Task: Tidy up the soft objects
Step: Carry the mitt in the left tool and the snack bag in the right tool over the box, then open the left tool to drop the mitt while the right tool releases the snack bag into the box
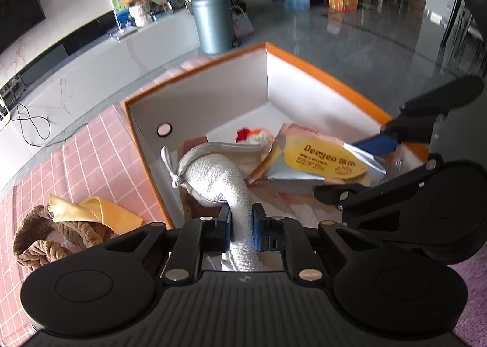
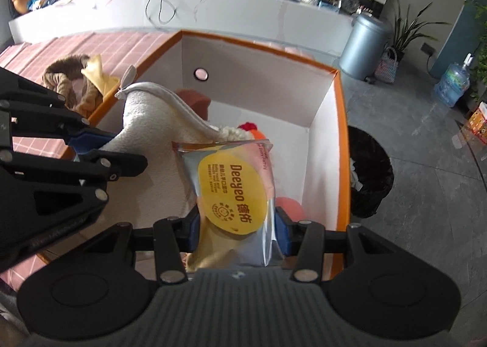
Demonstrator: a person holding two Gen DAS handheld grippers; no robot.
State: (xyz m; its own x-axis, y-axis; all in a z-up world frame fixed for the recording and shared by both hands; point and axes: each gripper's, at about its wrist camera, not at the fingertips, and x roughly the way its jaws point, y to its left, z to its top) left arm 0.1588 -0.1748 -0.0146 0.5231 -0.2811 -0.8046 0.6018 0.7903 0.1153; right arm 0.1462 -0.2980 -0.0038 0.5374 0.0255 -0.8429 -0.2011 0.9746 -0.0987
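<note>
My left gripper [image 1: 241, 227] is shut on a white towel [image 1: 219, 178] with a grey hem, which droops into the orange-rimmed white box [image 1: 328, 82]. The right gripper [image 2: 236, 230] is shut on a silver and pink wet-wipes pack [image 2: 236, 192] with a yellow "Deeyeo" label, held over the box [image 2: 341, 122]. In the left wrist view the same pack [image 1: 322, 158] hangs at the right gripper [image 1: 386, 149]. The towel [image 2: 146, 122] and left gripper [image 2: 91, 141] show at the left of the right wrist view. A red, white and orange plush item [image 2: 243, 131] lies at the box bottom.
A brown twisted rope ring [image 1: 42, 237] and a yellow cloth [image 1: 100, 213] lie on the pink checked tablecloth [image 1: 91, 140] left of the box. A brown object [image 2: 194, 100] and a pink ball [image 2: 290, 207] sit in the box. A black bin [image 2: 369, 173] stands on the floor beside it.
</note>
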